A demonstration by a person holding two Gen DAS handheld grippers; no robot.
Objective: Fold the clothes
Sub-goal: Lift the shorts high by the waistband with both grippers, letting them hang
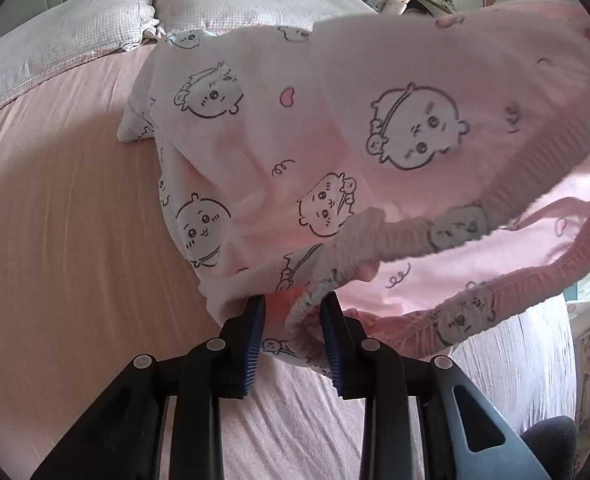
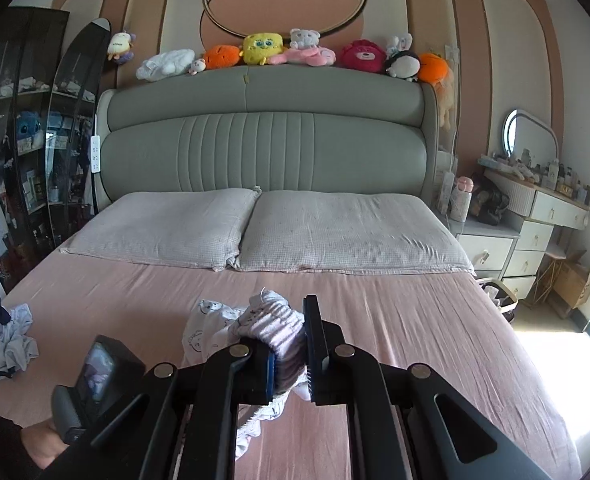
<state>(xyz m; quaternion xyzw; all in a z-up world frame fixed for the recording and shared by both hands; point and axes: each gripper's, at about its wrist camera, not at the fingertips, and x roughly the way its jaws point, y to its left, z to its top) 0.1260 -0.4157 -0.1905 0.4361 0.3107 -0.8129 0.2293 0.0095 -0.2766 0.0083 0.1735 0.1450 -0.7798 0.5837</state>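
Pale pink pyjama bottoms (image 1: 335, 128), printed with cartoon faces and hearts, hang spread out over the pink bed sheet (image 1: 55, 200). Their ribbed elastic waistband (image 1: 395, 232) curves across the lower right of the left wrist view. My left gripper (image 1: 293, 316) is shut on a bunched end of that waistband, with cloth filling the gap between its blue pads. In the right wrist view my right gripper (image 2: 291, 344) is shut on another gathered stretch of waistband (image 2: 279, 320), held above the bed. The rest of the garment (image 2: 211, 320) droops below it.
Two pillows (image 2: 255, 232) lie against the grey headboard (image 2: 263, 148), which has plush toys along its top. A small heap of clothes (image 2: 3, 336) sits at the bed's left edge. A nightstand and dresser (image 2: 535, 224) stand to the right, a dark glass cabinet (image 2: 23, 160) to the left. A person's hand (image 2: 43, 440) shows at the lower left.
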